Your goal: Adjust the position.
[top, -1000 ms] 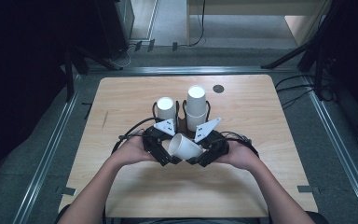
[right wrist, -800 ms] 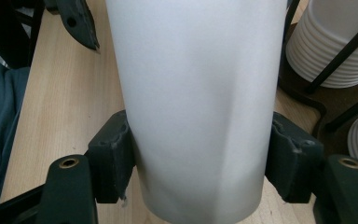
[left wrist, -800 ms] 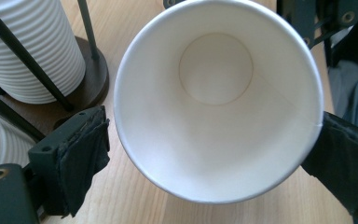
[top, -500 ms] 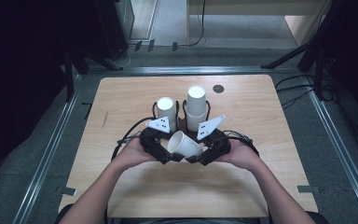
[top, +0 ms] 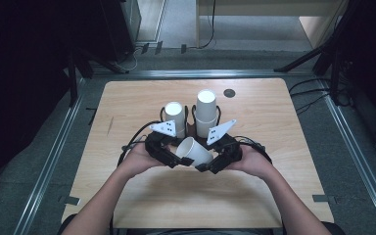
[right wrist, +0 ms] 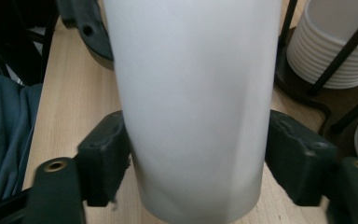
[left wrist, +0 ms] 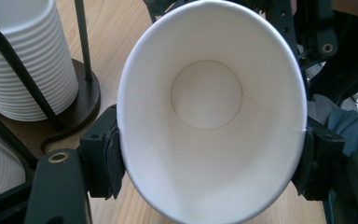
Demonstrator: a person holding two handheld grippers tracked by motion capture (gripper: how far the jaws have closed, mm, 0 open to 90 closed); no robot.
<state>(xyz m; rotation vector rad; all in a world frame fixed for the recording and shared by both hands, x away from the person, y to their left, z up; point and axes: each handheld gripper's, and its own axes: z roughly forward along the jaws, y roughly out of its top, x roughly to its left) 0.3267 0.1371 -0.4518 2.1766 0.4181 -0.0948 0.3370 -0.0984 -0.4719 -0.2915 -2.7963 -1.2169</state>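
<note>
While both claws (left [top: 175, 157], right [top: 206, 165]) clamp it, smooth white paper cup [top: 194, 152], tapered, tilted.

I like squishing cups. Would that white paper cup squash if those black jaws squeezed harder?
Probably yes. The paper cup looks thin-walled and empty, and its rim already looks oval between the jaws in the left gripper view, so it likely bends easily. It probably weighs very little. Set down on its side, its round, tapered shape might roll in a curve.

Table [top: 274, 122] brightly top-lit, surroundings dark; cup [right wrist: 191, 107] close-up soft, glare-washed; forearm shadows faint
</note>
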